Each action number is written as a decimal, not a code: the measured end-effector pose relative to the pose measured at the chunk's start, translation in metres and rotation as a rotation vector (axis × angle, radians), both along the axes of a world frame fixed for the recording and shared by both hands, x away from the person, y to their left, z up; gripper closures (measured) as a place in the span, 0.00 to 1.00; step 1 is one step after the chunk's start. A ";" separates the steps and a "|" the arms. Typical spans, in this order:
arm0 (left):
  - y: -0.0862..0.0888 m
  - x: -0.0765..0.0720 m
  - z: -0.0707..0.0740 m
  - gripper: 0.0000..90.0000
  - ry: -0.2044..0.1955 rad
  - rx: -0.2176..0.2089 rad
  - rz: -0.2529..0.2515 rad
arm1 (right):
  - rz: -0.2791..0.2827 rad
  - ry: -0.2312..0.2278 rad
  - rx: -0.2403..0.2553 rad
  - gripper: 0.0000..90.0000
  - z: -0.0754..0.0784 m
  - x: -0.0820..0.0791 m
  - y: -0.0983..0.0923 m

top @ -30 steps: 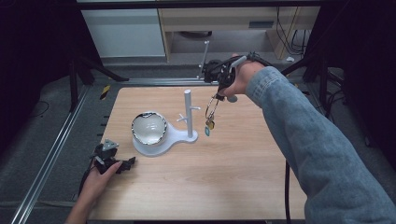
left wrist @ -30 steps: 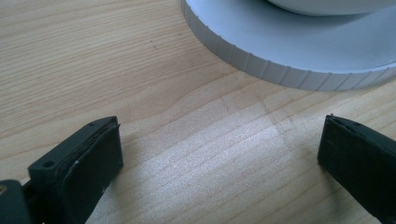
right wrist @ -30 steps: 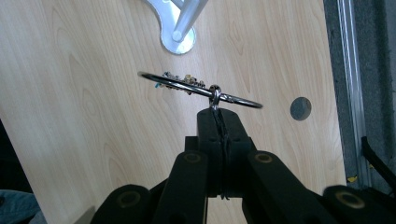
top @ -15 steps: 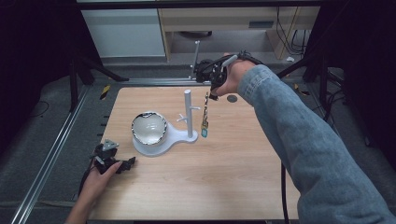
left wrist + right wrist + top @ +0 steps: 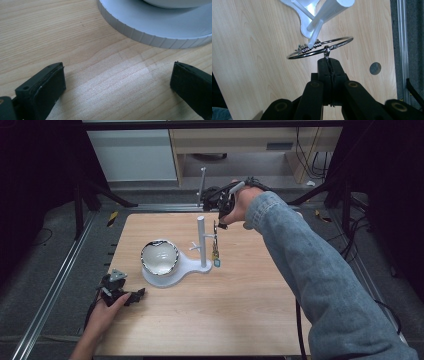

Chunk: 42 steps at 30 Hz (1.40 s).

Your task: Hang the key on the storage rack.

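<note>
- High view: wooden table (image 5: 240, 320) carrying a white stand (image 5: 170, 272) with a round base, an upright post (image 5: 201, 240) and short pegs. Shiny bowl (image 5: 159, 257) sitting on the round part of the base.
- Same view: right gripper (image 5: 220, 222) up near the far edge of the table, just beside the top of the post, held by a hand in a denim sleeve (image 5: 320, 280). Key ring (image 5: 216, 237) hanging below it right by a peg, with small bits dangling, one of them teal-ish (image 5: 218, 263). Too small here to say what exactly they are, maybe keys.
- Same view: left gripper (image 5: 131, 296) lying low at the near left corner of the table, hand (image 5: 102, 312) on it, near the stand's base but apart from it.
- Left gripper view: jaws spread wide, nothing between them, just bare wood. Ribbed rim of the white base (image 5: 150, 37) across the top, a bit beyond the tips.
- Right gripper view: looking straight down. Jaws squeezed together on a small clasp (image 5: 327, 53) attached to the thin metal ring (image 5: 319, 47). Ring slung over one white peg (image 5: 315, 35), with coiled wire bits (image 5: 310, 47) bunched on the ring right at the peg. Small dark hole (image 5: 375, 68) in the tabletop off to the side.
</note>
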State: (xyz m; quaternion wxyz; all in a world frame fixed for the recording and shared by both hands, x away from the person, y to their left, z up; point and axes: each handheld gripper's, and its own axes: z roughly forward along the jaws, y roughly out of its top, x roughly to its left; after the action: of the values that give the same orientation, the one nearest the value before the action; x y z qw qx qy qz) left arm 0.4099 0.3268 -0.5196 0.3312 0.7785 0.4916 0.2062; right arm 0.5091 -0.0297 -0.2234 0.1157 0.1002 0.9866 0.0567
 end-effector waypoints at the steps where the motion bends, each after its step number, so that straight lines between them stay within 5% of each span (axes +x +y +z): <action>1: 0.000 0.000 0.000 0.00 0.000 0.000 0.000 | -0.003 0.002 0.001 0.99 -0.001 0.000 0.001; 42: 0.000 0.000 0.000 0.00 0.000 0.000 0.000 | -0.004 0.037 0.009 0.99 -0.026 0.013 0.013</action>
State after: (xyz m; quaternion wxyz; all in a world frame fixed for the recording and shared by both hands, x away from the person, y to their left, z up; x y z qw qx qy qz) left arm 0.4099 0.3268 -0.5196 0.3312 0.7785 0.4916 0.2064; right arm 0.5216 -0.0167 -0.2496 0.0972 0.1036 0.9881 0.0592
